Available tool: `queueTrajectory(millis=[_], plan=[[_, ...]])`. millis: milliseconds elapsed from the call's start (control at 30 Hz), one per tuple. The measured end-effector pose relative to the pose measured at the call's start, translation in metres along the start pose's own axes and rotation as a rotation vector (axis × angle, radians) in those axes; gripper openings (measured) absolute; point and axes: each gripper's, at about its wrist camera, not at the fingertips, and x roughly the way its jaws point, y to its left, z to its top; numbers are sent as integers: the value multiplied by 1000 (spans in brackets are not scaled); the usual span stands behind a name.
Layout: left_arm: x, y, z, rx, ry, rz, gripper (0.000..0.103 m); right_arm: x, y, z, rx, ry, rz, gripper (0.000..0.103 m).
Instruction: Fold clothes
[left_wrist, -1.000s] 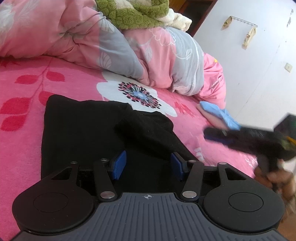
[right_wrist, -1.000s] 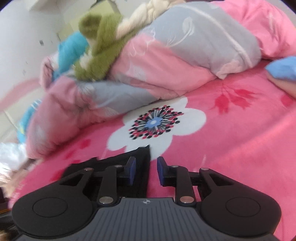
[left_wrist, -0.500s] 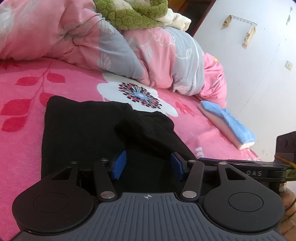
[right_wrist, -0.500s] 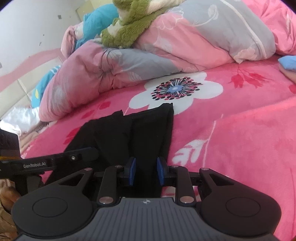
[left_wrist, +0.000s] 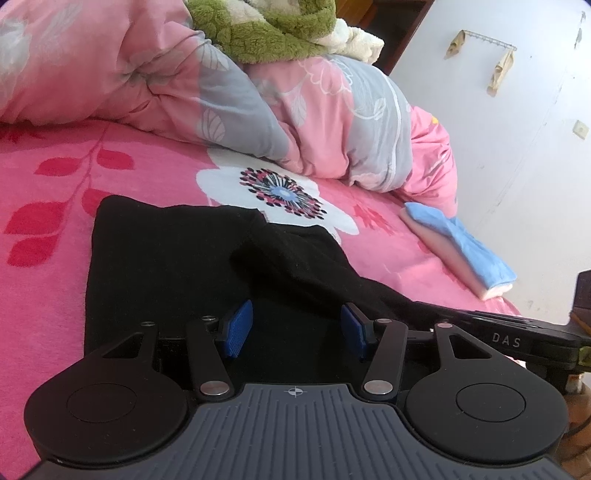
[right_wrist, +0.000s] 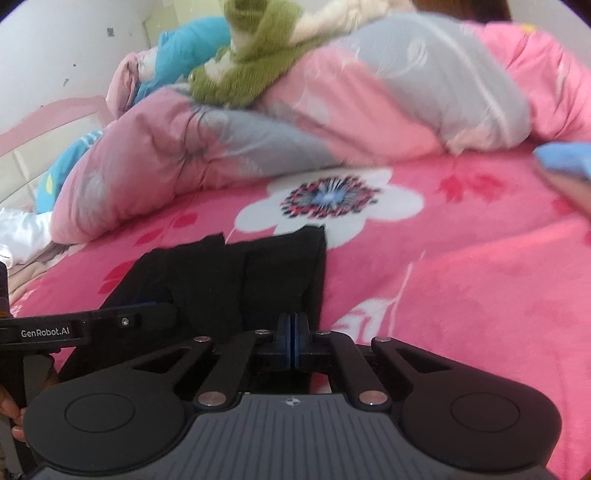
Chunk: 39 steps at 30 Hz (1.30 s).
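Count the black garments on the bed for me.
1: a single black garment lies on the pink floral bedsheet in front of both grippers, partly folded. More might be hidden under the bunched quilt.

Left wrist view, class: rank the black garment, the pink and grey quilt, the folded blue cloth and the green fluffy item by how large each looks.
1. Pink and grey quilt, largest.
2. Black garment; it lies nearer the camera, so this gap is unsure.
3. Green fluffy item, partly cut off.
4. Folded blue cloth, smallest.
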Motion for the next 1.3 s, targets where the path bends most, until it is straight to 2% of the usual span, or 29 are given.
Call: queueTrajectory(millis=[167,400,533,633,767,833,1000,1133,1300], plan=[[2,-3,1,3,1,4,53,-5,0,1,-17,-19,-40,0],[4,-3,0,12,3,7,53,12,-11,-10,30,23,-41,0],[4,-3,0,14,5,8,53,9,-26,-12,123,11,24,3],[4,-3,0,14,5,8,54,-14,-48,-9,237,-24,36,9],[5,-4,-1,18,4,11,54,-45,-67,-14,328,-60,67,10],[5,-4,-1,19,3,11,54,-52,-63,-19,315,-50,104,10],[4,-3,-1,7,2,4,54,-42,-32,-27,155,6,155,10],[4,0,-1,-6,-1,-7,55,-39,-18,-33,98,52,172,10],[4,0,-2,-4,-4,-9,55,-45,-8,-39,52,59,203,10]])
